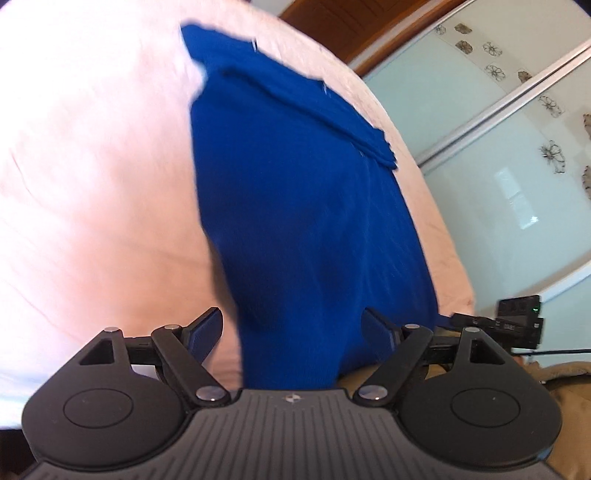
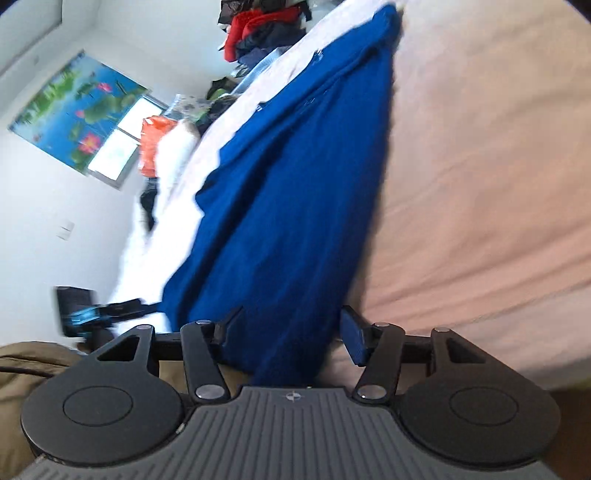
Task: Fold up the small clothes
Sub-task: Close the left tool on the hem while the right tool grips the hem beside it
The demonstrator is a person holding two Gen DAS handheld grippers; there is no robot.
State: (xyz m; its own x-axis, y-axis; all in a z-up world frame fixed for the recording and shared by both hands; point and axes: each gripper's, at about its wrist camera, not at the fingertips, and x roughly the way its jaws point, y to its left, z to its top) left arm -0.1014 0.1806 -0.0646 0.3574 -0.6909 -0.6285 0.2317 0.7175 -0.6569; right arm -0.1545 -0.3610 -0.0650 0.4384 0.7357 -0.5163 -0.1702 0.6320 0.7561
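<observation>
Both jaws stand wide apart. The left gripper (image 1: 293, 332) and right gripper (image 2: 291, 332) each straddle the near end of a blue garment (image 1: 295, 177), which stretches away across the pink bedsheet (image 2: 480, 184) toward its far edge.

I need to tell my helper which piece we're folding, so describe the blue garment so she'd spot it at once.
Find the bed with the pale pink sheet. The blue garment lies stretched along it, its near end between both grippers' spread fingers. It is the only solid royal-blue piece there; the red and dark clothes pile sits beyond the bed.
</observation>
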